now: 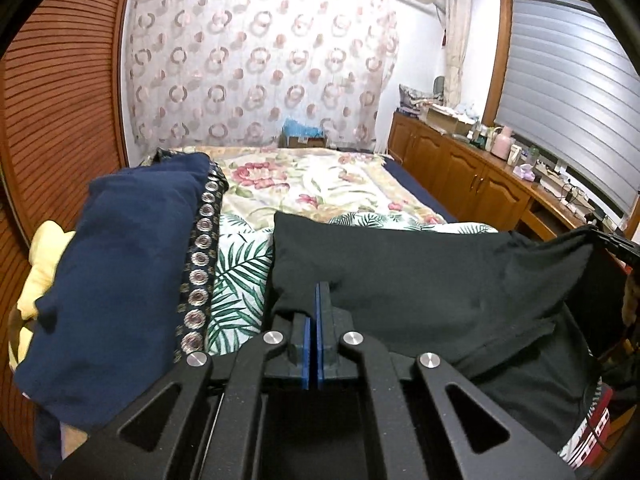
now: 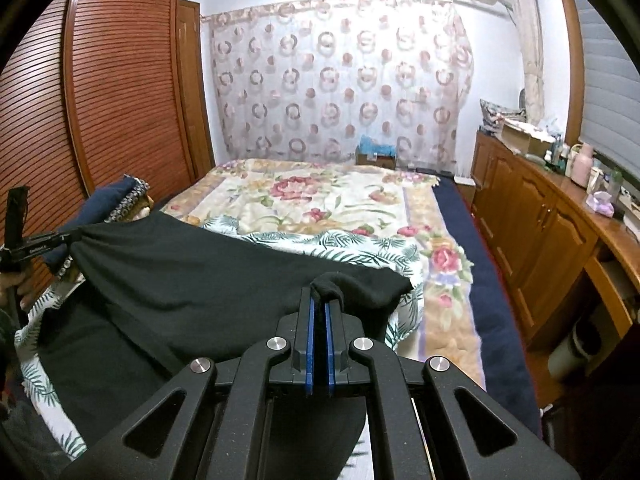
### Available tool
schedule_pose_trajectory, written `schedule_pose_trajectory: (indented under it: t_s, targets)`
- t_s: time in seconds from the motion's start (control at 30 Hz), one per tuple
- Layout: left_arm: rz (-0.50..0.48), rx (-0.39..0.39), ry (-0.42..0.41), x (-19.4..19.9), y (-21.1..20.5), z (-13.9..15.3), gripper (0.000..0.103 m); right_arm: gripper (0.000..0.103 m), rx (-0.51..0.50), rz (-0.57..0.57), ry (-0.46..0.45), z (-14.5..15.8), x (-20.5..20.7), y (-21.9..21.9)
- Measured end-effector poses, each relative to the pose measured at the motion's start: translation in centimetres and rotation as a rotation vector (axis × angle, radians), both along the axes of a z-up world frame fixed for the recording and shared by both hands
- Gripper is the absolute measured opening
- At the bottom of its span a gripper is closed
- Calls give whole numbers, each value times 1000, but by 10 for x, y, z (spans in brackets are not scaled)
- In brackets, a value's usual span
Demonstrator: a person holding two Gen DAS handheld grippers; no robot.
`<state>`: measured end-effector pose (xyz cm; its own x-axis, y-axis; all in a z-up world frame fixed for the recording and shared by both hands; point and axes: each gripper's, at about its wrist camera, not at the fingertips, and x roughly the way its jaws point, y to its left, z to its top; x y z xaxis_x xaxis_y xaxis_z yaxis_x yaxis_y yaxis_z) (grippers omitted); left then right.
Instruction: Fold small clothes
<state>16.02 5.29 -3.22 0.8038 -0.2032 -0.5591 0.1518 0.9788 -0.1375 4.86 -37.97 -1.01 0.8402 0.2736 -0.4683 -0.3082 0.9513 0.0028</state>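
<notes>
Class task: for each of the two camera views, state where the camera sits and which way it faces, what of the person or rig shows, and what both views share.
Left wrist: sits behind the left gripper, facing along the bed to the curtain; its jaws pinch the black garment.
Right wrist: sits behind the right gripper, facing likewise; a hand shows at left.
Shared: garment, bed, curtain, cabinets.

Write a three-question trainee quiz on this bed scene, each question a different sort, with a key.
1. True or false: both grippers are shut on the black fabric garment.
2. Which lies nearest the left gripper? A) the folded navy blue cloth B) a red towel C) a white shoe
3. Fill in: the garment hangs over the ____-print bedsheet.

Key: 1 true: the right gripper pinches it too. 2 A. 3 leaf.
</notes>
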Motion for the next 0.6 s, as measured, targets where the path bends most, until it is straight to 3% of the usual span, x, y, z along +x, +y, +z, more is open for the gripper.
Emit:
schedule_pose_trajectory:
  t_s: [0.6]
  targets:
    - [-16,11,-1,-84,11,-8,2,4,-18,4,25,-17,-91,-13]
